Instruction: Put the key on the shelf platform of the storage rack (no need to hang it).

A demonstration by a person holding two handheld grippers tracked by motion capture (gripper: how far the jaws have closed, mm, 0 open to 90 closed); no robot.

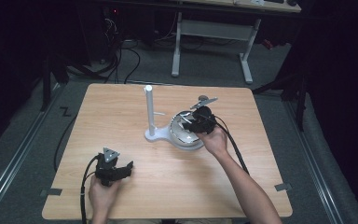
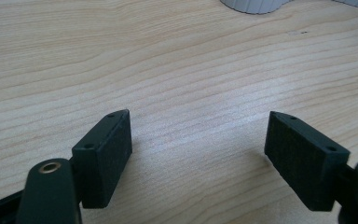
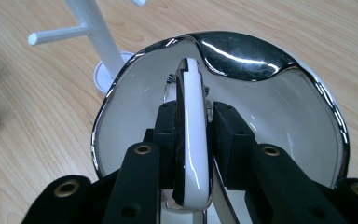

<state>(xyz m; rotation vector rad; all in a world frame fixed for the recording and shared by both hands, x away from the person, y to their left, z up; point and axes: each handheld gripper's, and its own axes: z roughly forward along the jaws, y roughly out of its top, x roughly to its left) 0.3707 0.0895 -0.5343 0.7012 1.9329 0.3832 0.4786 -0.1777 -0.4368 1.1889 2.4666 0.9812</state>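
Note:
A shiny bowl [image 1: 186, 144] with a chrome rim [image 3: 242, 46] and a white inside sits mid-table beside a white peg stand [image 1: 149, 112]. My right gripper [image 1: 189, 125] reaches into the bowl. In the right gripper view, the right gripper [image 3: 194, 114] is shut on a glossy white band [image 3: 193, 135] with a dark edge, held upright between both pads over the bowl's hollow. The band's lower end is hidden behind the jaws. My left gripper [image 1: 120, 169] rests near the table's front left. The left gripper [image 2: 198, 149] is open, with bare wood between its pads.
The stand's post [image 3: 95, 28] has short side pegs, and its round base [image 2: 254, 4] touches the bowl's left side. The wooden table [image 1: 135, 186] ends close behind my hands. A white desk frame [image 1: 214, 32] and cables lie on the floor beyond the far edge.

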